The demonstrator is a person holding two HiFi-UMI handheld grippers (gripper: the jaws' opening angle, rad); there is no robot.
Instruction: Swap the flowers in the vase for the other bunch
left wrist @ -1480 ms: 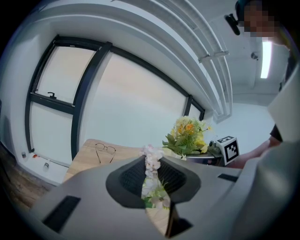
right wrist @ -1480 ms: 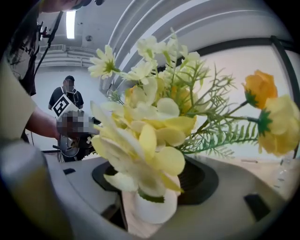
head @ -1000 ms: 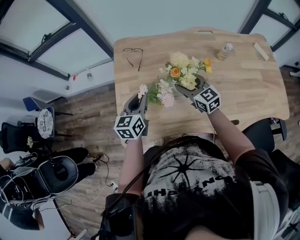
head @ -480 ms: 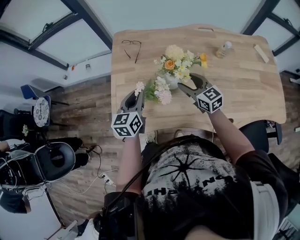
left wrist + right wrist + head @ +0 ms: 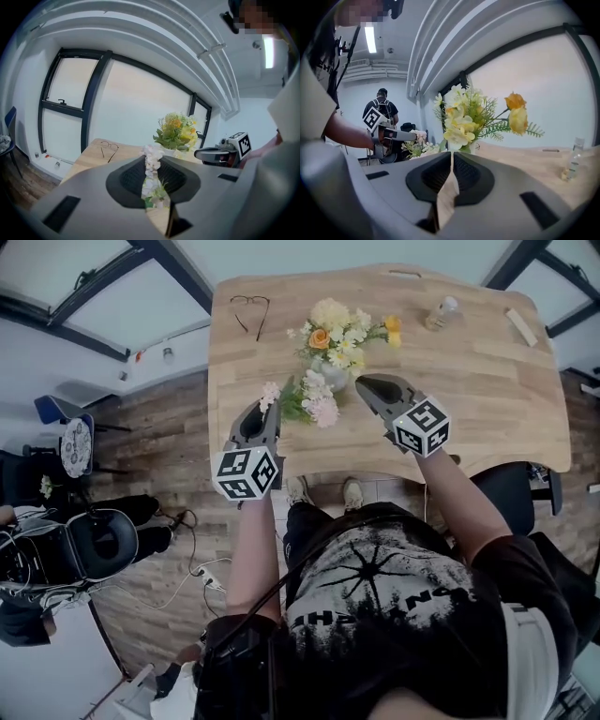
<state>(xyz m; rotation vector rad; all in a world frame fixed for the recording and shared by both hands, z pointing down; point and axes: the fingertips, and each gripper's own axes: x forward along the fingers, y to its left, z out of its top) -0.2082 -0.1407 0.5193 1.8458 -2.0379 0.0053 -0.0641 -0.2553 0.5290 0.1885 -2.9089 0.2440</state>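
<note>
A yellow and orange bunch (image 5: 333,329) stands in a white vase (image 5: 337,378) near the middle of the wooden table (image 5: 487,409). My left gripper (image 5: 265,409) is shut on the stems of a pink and white bunch (image 5: 309,405), which it holds up just left of the vase. In the left gripper view the pale blossoms (image 5: 151,176) sit between the pads. My right gripper (image 5: 367,383) hovers just right of the vase; its jaws have just closed with nothing between them. In the right gripper view the yellow bunch (image 5: 464,122) rises beyond the shut jaws.
Eyeglasses (image 5: 246,310) lie at the table's far left. A small bottle (image 5: 441,313) and a wooden block (image 5: 521,326) are at the far right. A dark chair (image 5: 511,493) stands by the near right edge. A person (image 5: 382,105) stands in the background.
The right gripper has drawn back from the yellow bunch and vase, and its jaws have shut empty. The left gripper has shifted a little with the pink bunch still in it.
</note>
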